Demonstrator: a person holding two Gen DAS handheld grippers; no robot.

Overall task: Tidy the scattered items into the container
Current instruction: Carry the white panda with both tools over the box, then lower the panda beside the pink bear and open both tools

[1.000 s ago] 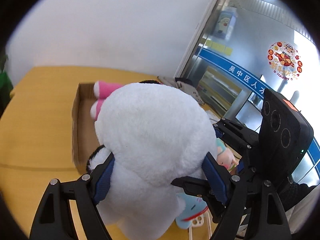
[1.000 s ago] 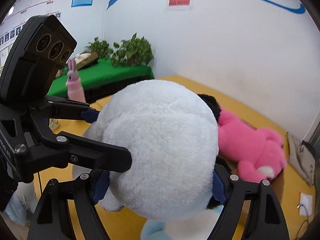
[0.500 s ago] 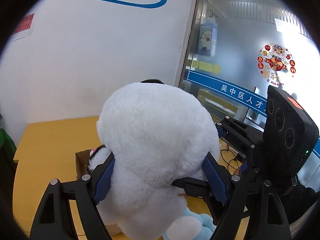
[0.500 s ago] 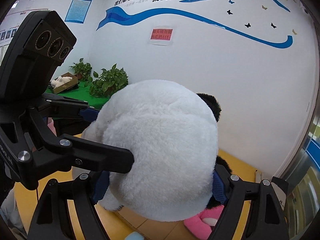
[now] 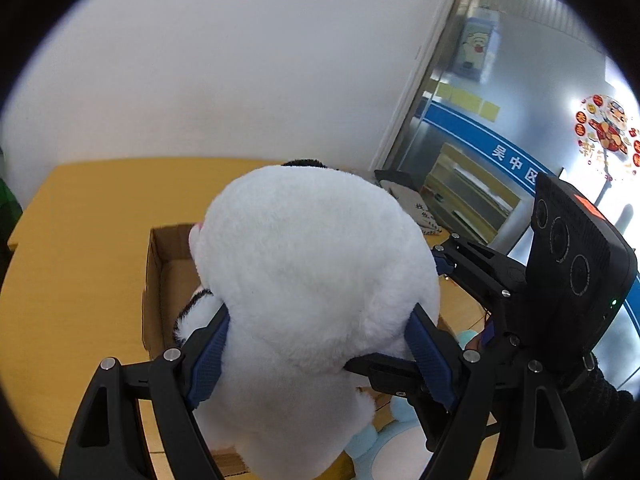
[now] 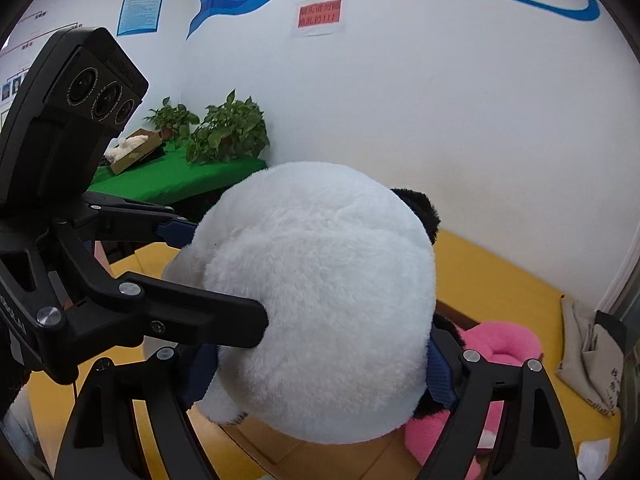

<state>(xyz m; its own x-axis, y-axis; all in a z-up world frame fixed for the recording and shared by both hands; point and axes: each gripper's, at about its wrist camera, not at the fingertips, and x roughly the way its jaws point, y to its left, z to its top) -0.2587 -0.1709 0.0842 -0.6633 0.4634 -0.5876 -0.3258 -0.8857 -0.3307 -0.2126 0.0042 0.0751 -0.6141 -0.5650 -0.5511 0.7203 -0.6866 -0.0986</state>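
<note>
Panda plush (image 5: pixel 316 300) back down over cardboard box (image 5: pixel 160 280) vs 0.5 s ago; views tipped down, more box and pink plush (image 6: pixel 500 344) showing, less upper wall.

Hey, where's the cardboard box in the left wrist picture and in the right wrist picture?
Left wrist: the cardboard box sits left of centre on the yellow table, mostly hidden behind the white plush toy.
Right wrist: only its floor shows at the bottom, under the toy, beside a pink plush.
Shared landmark: the white plush toy, gripped by both pairs of fingers.
</note>
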